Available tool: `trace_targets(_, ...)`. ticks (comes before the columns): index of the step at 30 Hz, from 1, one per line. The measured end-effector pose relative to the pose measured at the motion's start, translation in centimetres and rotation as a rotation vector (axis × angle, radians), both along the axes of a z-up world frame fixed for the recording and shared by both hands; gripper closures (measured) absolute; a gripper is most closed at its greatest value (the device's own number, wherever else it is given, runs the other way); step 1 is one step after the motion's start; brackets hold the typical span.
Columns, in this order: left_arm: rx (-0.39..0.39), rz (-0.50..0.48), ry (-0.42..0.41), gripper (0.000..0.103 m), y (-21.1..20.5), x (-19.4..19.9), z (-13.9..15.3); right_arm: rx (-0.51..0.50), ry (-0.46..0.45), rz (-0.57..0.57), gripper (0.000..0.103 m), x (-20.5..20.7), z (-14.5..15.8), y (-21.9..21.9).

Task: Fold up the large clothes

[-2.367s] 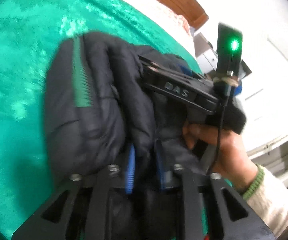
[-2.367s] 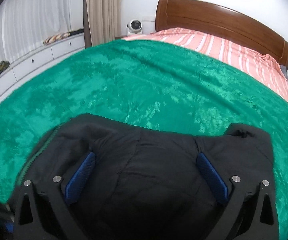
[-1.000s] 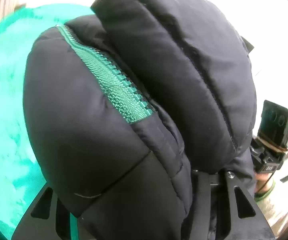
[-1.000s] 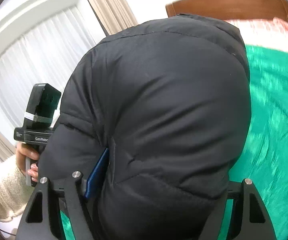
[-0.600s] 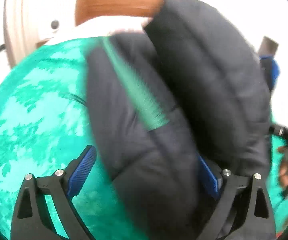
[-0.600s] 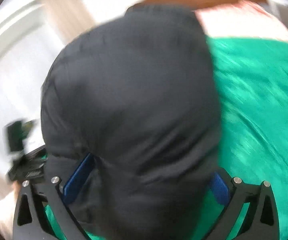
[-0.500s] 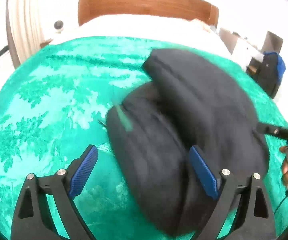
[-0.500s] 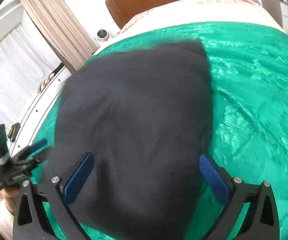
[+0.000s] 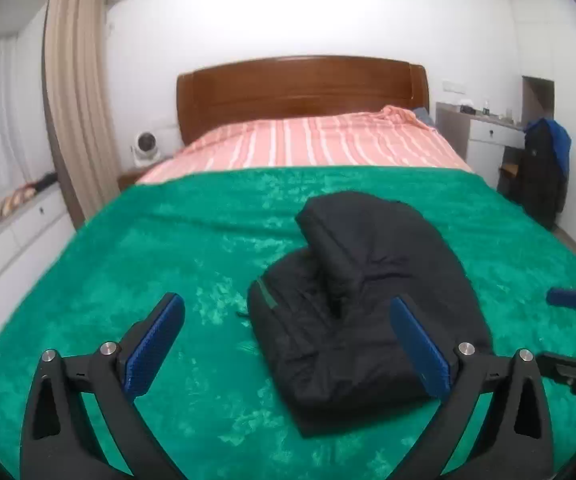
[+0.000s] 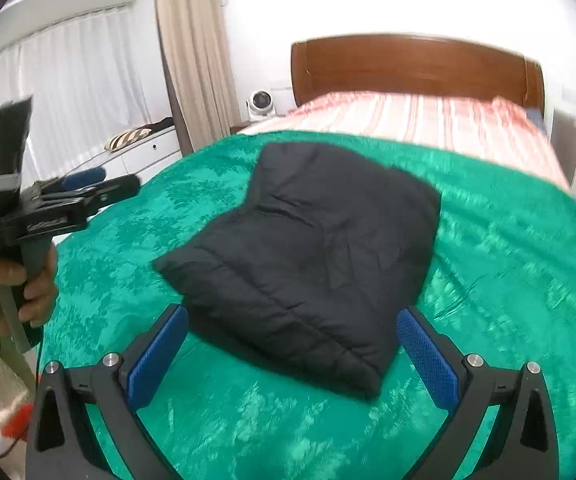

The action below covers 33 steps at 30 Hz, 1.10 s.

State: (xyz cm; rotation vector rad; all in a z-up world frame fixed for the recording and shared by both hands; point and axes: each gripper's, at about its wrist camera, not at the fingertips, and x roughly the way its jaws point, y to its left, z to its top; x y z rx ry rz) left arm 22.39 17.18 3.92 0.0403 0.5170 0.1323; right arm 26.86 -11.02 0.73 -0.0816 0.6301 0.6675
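A black puffer jacket (image 9: 368,280) lies folded into a thick bundle on the green blanket (image 9: 147,248), its green zipper edge showing at the left. My left gripper (image 9: 285,302) hovers above and in front of it with jaws opening and nothing pressed between the blue pads. In the right wrist view the same jacket (image 10: 312,256) rests flat, and my right gripper (image 10: 292,313) stands open just short of its near edge, not touching it. A hand holds the left gripper's body (image 10: 47,208) at the far left of that view.
The blanket covers the near half of a bed with a striped pink sheet (image 9: 320,144) and wooden headboard (image 9: 300,84). White drawers (image 9: 3,248) and curtains run along the left. A dark coat on a chair (image 9: 544,168) stands at the right, beside a desk.
Both grippers let go of the jacket, opened wide and pulled back and up. The bundle dropped from in front of the cameras onto the blanket and now lies still.
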Motion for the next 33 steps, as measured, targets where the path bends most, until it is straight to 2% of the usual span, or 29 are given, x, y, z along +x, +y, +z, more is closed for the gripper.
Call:
trace_targets(7, 0.068, 0.005, -0.062, 0.000, -3.4, -3.3, 2.3, -0.011, -0.114, -0.051, 0.000, -5.1, 3.1, -2.0)
trace_targets(11, 0.069, 0.024, -0.134, 0.000, -5.3, -6.6, 3.9, 0.003, -0.259, -0.163, 0.000, -9.2, 5.1, -4.0)
trace_targets(12, 0.065, 0.028, -0.135, 0.000, -5.6, -7.1, 4.1, 0.010, -0.268, -0.190, 0.000, -9.8, 5.3, -4.3)
trace_targets(16, 0.057, 0.082, -0.103, 0.000, -6.8, -9.1, 3.4, -0.062, -0.185, -0.251, 0.000, -10.7, 4.7, -4.6)
trace_targets(19, 0.031, 0.076, -0.062, 0.000, -7.0, -10.6, 2.1, -0.136, -0.154, -0.312, 0.000, -12.3, 4.0, -4.3)
trace_targets(25, 0.021, 0.082, 0.051, 0.000, -7.1, -11.9, -0.9, -0.161, -0.093, -0.318, 0.000, -14.5, 2.4, -3.7)
trace_targets(33, 0.013, 0.049, 0.108, 0.000, -7.8, -14.2, -3.3, -0.146, -0.068, -0.292, 0.000, -16.5, 2.0, -3.3)
